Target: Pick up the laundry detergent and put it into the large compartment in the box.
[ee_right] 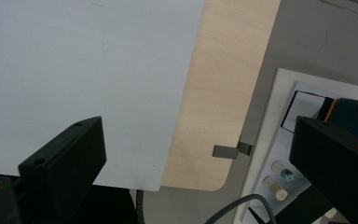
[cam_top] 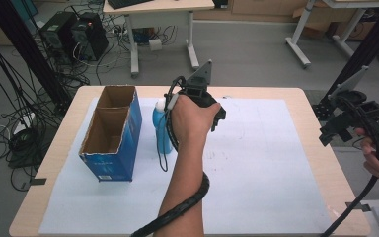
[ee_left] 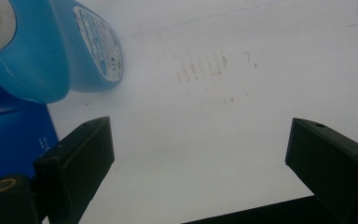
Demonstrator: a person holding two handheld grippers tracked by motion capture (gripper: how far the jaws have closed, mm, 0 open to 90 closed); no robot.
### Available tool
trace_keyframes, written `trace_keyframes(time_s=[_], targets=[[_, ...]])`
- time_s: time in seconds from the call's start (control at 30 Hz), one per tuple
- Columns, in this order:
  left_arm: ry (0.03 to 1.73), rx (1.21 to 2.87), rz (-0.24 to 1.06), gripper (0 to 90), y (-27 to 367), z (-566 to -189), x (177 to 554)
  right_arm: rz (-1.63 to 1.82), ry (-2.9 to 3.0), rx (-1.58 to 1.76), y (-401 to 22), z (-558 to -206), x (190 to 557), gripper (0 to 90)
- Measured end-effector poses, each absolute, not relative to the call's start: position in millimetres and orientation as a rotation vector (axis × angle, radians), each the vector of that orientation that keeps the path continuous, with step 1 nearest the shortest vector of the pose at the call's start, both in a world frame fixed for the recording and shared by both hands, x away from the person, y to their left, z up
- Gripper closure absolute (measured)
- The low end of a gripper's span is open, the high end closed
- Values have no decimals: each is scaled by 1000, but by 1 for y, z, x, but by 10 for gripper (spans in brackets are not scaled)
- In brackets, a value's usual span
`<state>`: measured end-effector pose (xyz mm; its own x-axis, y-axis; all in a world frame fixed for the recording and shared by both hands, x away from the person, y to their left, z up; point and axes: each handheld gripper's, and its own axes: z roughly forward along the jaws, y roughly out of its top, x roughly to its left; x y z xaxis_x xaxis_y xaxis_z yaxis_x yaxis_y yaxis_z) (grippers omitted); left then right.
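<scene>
A blue bottle (cam_top: 161,129) with a white cap stands upright on the white sheet (cam_top: 256,163), just right of an open blue cardboard box (cam_top: 112,133). My left gripper (cam_top: 212,116) hovers over the sheet beside the bottle, to its right. In the left gripper view the bottle (ee_left: 51,46) sits at the upper left, outside the jaws, and my left gripper (ee_left: 200,154) stands open with bare sheet between its fingers. My right gripper (cam_top: 338,131) hangs past the table's right edge. The right gripper view has its jaws wide apart, and my right gripper (ee_right: 196,158) is open and holds nothing.
The wooden table (cam_top: 321,148) shows around the white sheet. A white side surface (ee_right: 284,140) with small items lies off the table's near right corner. Behind the table stand desks (cam_top: 158,10), computer towers (cam_top: 74,32) and loose cables on the floor.
</scene>
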<state>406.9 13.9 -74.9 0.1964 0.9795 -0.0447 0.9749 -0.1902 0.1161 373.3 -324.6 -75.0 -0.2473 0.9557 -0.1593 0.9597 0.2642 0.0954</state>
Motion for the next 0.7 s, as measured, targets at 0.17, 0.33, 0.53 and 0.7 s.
trace_keyframes(time_s=[0.17, 0.33, 0.53, 0.7], targets=[[1907, 2333, 81, 81, 15, -66, 404, -37, 2345, 1796, -323, -75, 373, 33], [1905, 2307, 117, 77, 22, -52, 402, -36, 2347, 1783, -321, -72, 371, 34], [1928, 2255, 182, 74, 36, -31, 403, -34, 2344, 1772, -319, -68, 370, 34], [1948, 2231, 217, 73, 44, -22, 405, -37, 2343, 1763, -315, -67, 370, 33]])
